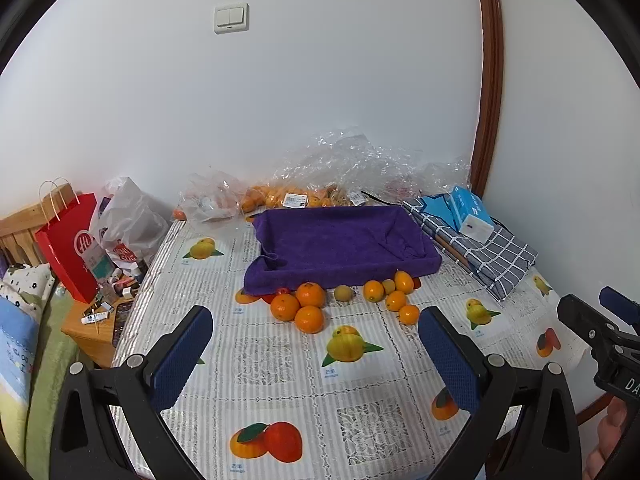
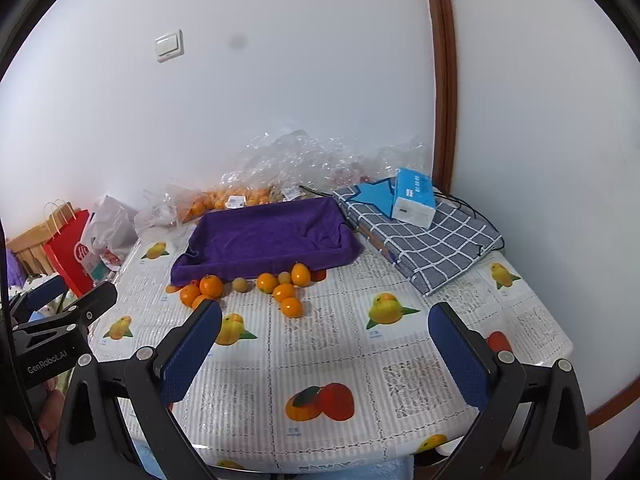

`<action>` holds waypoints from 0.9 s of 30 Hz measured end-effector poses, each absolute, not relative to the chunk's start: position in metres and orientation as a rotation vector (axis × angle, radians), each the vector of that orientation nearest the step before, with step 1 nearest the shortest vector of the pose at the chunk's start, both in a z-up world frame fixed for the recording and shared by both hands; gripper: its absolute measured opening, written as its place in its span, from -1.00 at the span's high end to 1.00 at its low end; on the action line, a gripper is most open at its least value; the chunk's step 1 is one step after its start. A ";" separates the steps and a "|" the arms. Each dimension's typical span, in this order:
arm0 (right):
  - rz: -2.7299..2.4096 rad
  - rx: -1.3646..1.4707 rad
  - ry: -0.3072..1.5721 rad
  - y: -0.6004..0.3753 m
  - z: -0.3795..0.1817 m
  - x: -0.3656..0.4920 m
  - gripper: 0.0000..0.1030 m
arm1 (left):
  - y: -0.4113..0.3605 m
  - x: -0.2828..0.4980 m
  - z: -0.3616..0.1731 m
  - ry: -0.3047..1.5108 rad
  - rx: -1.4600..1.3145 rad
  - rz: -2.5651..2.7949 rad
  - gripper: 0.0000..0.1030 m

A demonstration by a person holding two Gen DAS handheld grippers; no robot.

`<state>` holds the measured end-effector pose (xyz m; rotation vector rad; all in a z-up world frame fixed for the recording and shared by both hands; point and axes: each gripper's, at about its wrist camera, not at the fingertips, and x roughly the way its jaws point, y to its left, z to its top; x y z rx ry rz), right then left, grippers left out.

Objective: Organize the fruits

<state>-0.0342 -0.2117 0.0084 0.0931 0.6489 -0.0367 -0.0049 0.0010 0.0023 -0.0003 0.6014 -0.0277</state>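
Reading "GenRobot.AI" on the left claw (image 2: 60, 300), jaws wide apart.

**Hidden, cropped and unreadable parts of the scene**

The purple cloth-lined tray (image 1: 344, 240) covers the far part of a printed fruit motif at its near left corner, and a red fruit (image 1: 282, 291) peeks out half hidden behind the oranges (image 1: 298, 307) there. In the right wrist view, the left finger of the right tool (image 2: 325, 354) hides part of 1 orange. The fruit in the clear plastic bags (image 1: 280, 196) at the far edge of the desk (image 1: 280, 380) is veiled by crinkled film; the labels on the bags are too small to read. The items on the wooden side table (image 1: 92, 332) at left are too small to identify. A hand (image 1: 610, 432) is cut off at the right edge of the left wrist view.
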 end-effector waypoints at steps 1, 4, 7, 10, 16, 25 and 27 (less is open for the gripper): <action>-0.036 0.089 0.648 -0.211 0.008 -0.034 -0.98 | 0.002 -0.006 0.002 0.600 -0.004 -0.027 -1.00; -0.033 0.078 0.646 -0.209 0.006 -0.035 -0.98 | 0.005 -0.007 0.001 0.599 -0.014 -0.030 -1.00; -0.029 0.081 0.642 -0.208 0.006 -0.035 -0.98 | 0.005 -0.007 0.002 0.597 -0.010 -0.026 -1.00; -0.028 0.080 0.642 -0.208 0.005 -0.035 -0.98 | 0.005 -0.008 0.002 0.597 -0.009 -0.026 -1.00; -0.019 0.087 0.637 -0.206 0.006 -0.035 -0.98 | 0.005 -0.009 0.003 0.589 -0.004 -0.019 -1.00; -0.006 0.074 0.636 -0.198 0.004 -0.036 -0.98 | 0.010 -0.011 0.004 0.585 -0.013 -0.020 -1.00; -0.005 0.074 0.636 -0.198 0.005 -0.036 -0.98 | 0.011 -0.010 0.004 0.591 -0.016 -0.021 -1.00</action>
